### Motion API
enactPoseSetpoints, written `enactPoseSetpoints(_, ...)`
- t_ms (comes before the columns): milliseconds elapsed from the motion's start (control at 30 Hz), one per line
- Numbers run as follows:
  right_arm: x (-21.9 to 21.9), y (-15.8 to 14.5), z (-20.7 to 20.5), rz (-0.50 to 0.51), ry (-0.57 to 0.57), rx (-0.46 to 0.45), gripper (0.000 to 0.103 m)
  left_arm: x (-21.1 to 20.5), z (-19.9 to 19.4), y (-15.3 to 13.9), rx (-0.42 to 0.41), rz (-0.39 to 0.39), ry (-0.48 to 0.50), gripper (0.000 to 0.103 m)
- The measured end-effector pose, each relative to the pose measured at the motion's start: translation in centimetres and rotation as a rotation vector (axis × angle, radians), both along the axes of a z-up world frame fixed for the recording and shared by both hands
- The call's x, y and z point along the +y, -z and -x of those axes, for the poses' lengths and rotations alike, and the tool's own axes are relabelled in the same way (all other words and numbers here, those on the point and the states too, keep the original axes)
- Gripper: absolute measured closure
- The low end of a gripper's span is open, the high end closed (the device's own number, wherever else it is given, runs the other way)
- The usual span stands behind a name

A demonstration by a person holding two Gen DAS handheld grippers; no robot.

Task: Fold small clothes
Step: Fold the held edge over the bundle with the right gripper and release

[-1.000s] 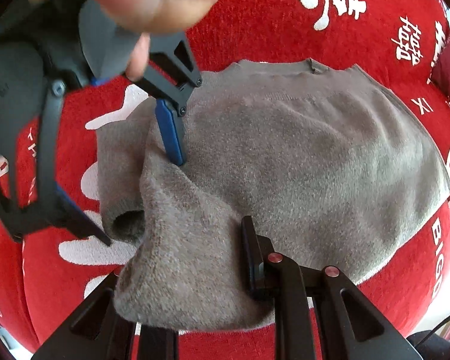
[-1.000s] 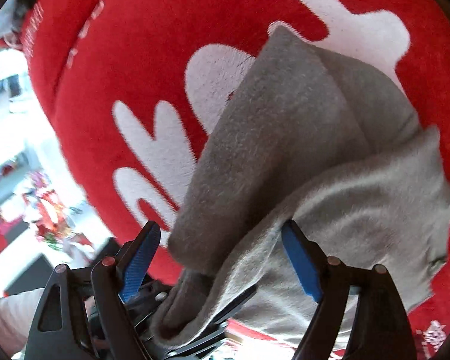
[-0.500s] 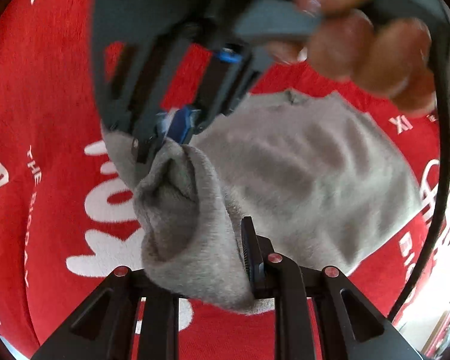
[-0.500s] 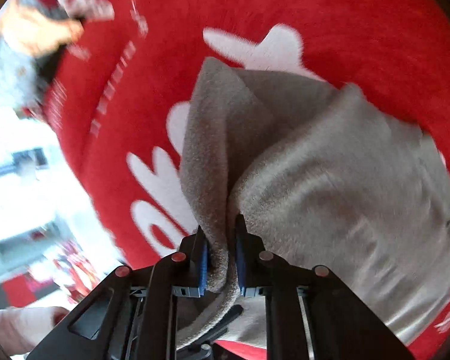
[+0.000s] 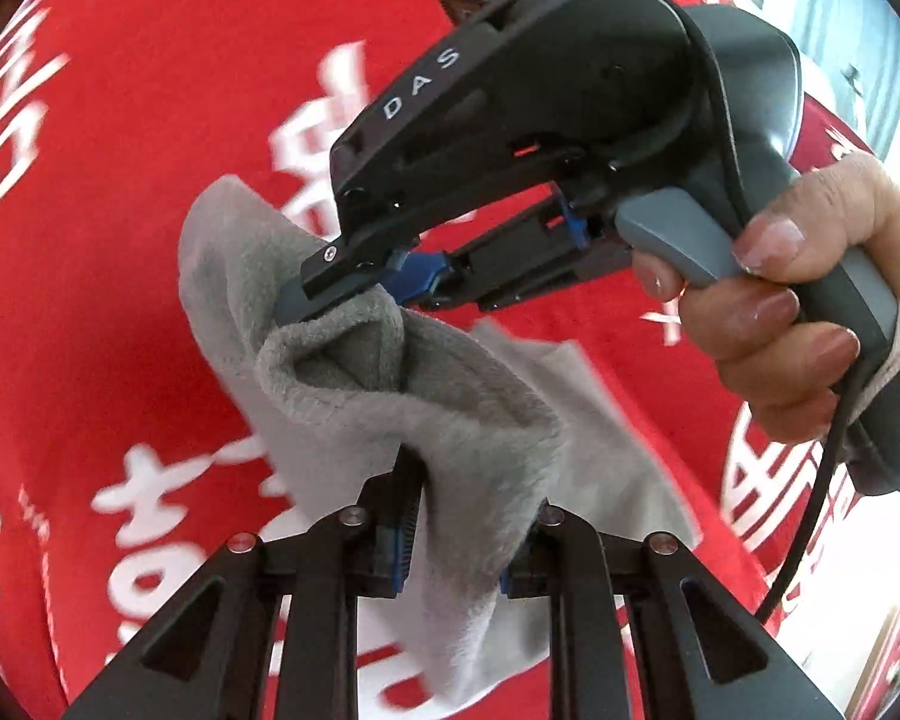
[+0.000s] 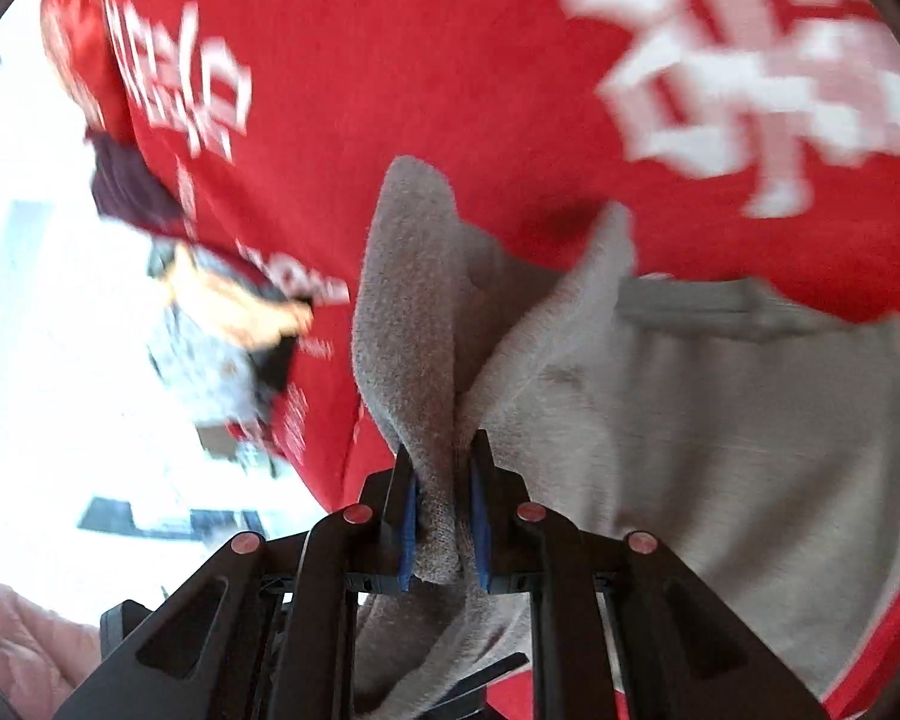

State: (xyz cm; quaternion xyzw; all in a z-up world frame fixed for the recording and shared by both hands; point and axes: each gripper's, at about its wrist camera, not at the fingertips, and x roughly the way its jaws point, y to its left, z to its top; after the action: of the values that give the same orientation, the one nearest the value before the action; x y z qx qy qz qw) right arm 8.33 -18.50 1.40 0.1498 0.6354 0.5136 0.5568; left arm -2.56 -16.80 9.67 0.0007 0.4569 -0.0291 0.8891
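Observation:
A grey fleece sweater (image 5: 450, 414) lies partly on a red cloth (image 5: 120, 180) printed with white characters. My left gripper (image 5: 465, 531) is shut on a bunched edge of it, which hangs raised off the cloth. In the left wrist view a hand (image 5: 810, 324) holds my right gripper (image 5: 336, 300), whose blue pads pinch a fold of the same sweater just above and left of the left gripper. The right wrist view shows the right gripper (image 6: 444, 510) shut on that doubled fold, with the sweater body (image 6: 720, 450) spreading to the right.
The red cloth (image 6: 420, 60) covers the whole work surface and falls off at its left edge into a bright room. A blurred person (image 6: 222, 324) stands there in the distance. A black cable (image 5: 810, 510) hangs from the right gripper. A pink sleeve (image 6: 12, 648) shows at the lower left.
The right gripper closed on the sweater's sleeve fold. Both grippers then rose and swung across, lifting the held edge off the cloth and bunching it between them.

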Motion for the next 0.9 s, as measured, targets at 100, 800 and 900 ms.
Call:
enactPoseSetpoints(100,-5.6,0.4,-2.1,-0.015,0.092,0.019,0.087,-3.5,-1.7,0.7,0.02,0.005,0.067,0.081)
enactPoseSetpoints(800,-20.1,13.1,-2.2,0.265,0.337,0.176,0.055,-10.2,-1.4,7.5,0.239,0.03,0.188,0.038)
enactPoseSetpoints(900,-21.0,12.3,-1.5,0.279,0.343,0.171,0.055,-8.4,-0.8,6.1,0.25,0.056,0.136,0.038)
